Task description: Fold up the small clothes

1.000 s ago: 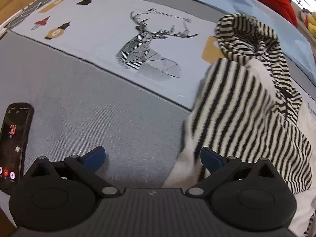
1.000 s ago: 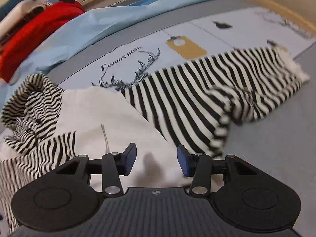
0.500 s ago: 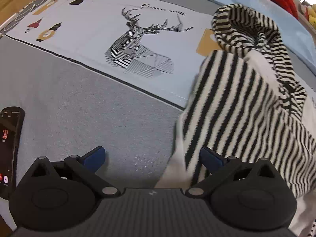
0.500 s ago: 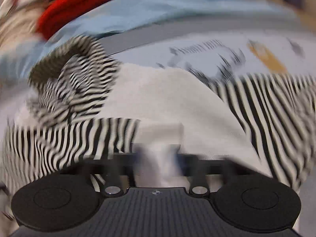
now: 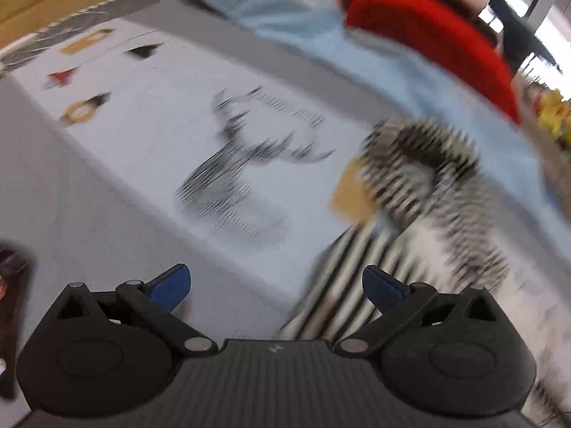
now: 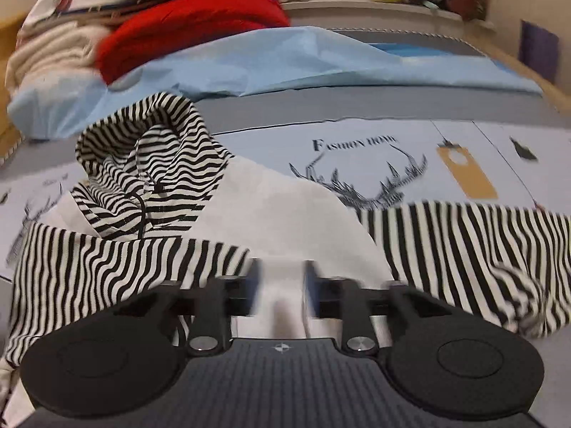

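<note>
- Right tool (image 6: 279,287): fingers nearly closed, white cloth of the striped hoodie (image 6: 285,214) pinched between them; blur hides how firm the hold is.
- Left tool (image 5: 276,283): spread wide, empty, at the hoodie's striped edge.
- Hoodie lies crumpled on the bed cover (image 6: 446,135), hood bunched up at the far side.
- Risk: a thin pinch may slip if I lift fast.
- Risk: one-handed pulling could drag the sleeve (image 6: 464,235) askew.

Right tongs (image 6: 280,287) now narrowed on hoodie (image 6: 285,214)
</note>
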`<state>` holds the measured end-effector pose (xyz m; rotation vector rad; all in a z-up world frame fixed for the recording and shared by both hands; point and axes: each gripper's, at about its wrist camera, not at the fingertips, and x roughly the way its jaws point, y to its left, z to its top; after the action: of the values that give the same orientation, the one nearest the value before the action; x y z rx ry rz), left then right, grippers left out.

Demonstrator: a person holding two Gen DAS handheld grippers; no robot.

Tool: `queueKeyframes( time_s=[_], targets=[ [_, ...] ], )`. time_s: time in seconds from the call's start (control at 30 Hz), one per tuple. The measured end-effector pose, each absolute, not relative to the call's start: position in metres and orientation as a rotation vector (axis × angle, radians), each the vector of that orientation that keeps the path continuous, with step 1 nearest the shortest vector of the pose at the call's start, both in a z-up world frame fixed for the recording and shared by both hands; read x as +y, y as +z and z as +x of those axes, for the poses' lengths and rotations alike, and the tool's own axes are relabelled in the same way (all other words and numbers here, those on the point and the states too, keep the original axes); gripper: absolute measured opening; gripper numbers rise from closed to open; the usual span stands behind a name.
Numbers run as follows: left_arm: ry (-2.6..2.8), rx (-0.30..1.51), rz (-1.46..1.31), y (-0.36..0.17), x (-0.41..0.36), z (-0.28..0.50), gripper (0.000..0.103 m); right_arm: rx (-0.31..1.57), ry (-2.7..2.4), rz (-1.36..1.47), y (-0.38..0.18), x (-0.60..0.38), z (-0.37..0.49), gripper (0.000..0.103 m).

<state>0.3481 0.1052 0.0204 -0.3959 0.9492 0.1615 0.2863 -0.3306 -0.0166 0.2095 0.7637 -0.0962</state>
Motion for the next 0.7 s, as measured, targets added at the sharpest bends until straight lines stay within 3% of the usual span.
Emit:
queueKeyframes(
  time_s=[0.1,0.27,0.43,0.5,0.53,0.57,0.7],
  targets=[
    [0.056,1.028,-0.398,0.021,0.09,0.415,0.102,0.72,-0.075,0.223,-0.024,-0.338,0.262,0.048],
    [0.034,1.179,-0.436,-0.022,0.055,0.5,0.102,0.741,-0.112,0.179,-0.051,-0.354,0.275,0.048],
    [0.052,1.185,-0.517,-0.062,0.026,0.546,0.103,0.802,-0.12,0.232,-0.077,-0.369,0.281,0.048],
    [0.111,1.115,-0.428,-0.063,0.009,0.552,0.101,0.791,-0.117,0.212,-0.079,-0.367,0.282,0.048],
    [0.095,1.062,-0.325,-0.059,-0.005,0.555,0.061,0.79,-0.118,0.203,-0.079,-0.365,0.284,0.048],
    [0.06,1.051,-0.2,-0.055,-0.021,0.561,0.009,0.788,-0.118,0.202,-0.079,-0.364,0.285,0.048],
    [0.016,0.876,-0.142,-0.008,-0.051,0.575,0.01,0.788,-0.098,0.176,-0.08,-0.361,0.28,0.048]
  ],
)
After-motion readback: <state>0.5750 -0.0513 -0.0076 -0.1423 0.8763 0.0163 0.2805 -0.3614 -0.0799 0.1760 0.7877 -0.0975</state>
